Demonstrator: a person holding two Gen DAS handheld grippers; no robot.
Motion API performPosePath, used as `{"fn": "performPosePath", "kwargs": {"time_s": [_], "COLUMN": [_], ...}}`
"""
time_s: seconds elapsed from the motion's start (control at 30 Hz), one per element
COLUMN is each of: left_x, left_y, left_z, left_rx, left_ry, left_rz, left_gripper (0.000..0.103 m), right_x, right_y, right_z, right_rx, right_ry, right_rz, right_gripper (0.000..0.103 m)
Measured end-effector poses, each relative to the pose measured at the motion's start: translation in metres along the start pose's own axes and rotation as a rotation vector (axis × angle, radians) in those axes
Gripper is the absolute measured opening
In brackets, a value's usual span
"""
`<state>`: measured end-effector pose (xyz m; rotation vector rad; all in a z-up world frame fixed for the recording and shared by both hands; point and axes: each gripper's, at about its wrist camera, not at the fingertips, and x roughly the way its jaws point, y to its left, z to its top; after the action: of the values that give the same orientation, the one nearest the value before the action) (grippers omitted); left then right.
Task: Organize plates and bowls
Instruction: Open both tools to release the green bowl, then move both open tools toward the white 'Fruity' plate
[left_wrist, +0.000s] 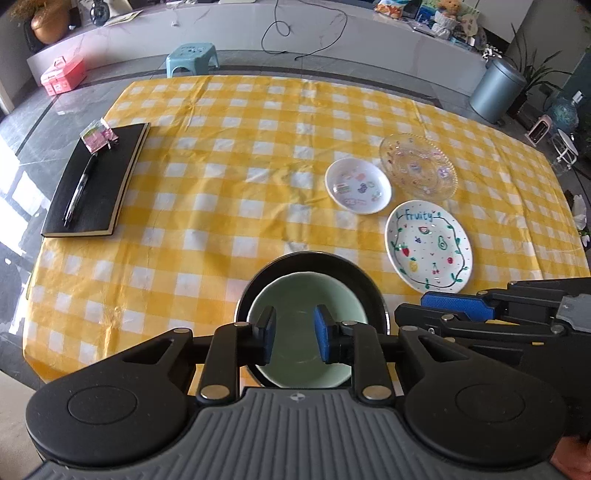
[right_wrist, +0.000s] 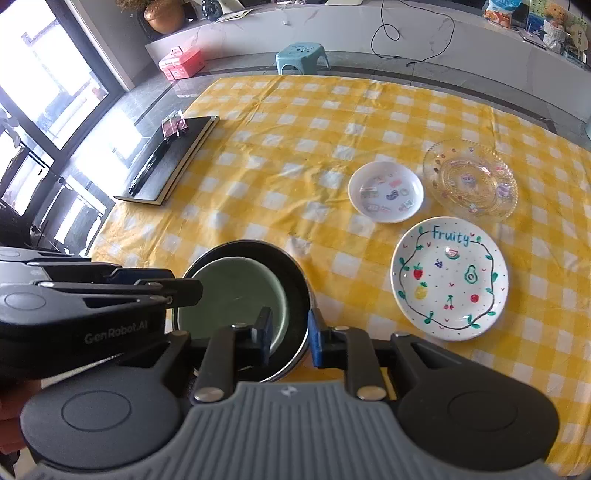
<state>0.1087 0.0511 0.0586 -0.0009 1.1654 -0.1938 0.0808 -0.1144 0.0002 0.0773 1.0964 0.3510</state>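
Between the black notebook (left_wrist: 98, 181) at the far left and the three plates at the right, the worktop (left_wrist: 236, 155) is bare cloth, so my jaws can pass there. Near me the stacked bowls (left_wrist: 306, 321) block the way. The plates (right_wrist: 448, 277) lie close together, with little gaps.
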Motion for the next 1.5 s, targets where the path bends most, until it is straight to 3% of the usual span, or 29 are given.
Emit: {"fn": "performPosePath", "kwargs": {"time_s": [0.27,0.6,0.97,1.13,1.5], "left_x": [-0.015,0.000,0.051,0.074,0.103], "left_y": [-0.041,-0.078,-0.111,-0.118,-0.125], "left_z": [-0.003,-0.012,-0.039,-0.052,-0.045], "left_rx": [0.077,-0.011,-0.046,-0.085,-0.049], "left_ry": [-0.120,-0.216,-0.334,-0.331,-0.344], "left_rz": [-0.082,-0.213,-0.189,-0.177,-0.086], "left_gripper": [0.032,0.032,0.032,0.032,0.032], "right_x": [-0.024,-0.036,-0.017,0.001,0.022], "right_y": [-0.052,-0.120,-0.162,-0.170,-0.184], "right_z": [-0.010,-0.038,-0.081,-0.099,-0.117], "right_rx": [0.099,0.249,0.332,0.348,0.443], "right_ry": [-0.042,-0.117,-0.313,-0.368,-0.452], "right_rz": [-0.015,-0.038,-0.114,-0.154,-0.150], "right_gripper": [0.029,0.030,0.030,0.030,0.030]}}
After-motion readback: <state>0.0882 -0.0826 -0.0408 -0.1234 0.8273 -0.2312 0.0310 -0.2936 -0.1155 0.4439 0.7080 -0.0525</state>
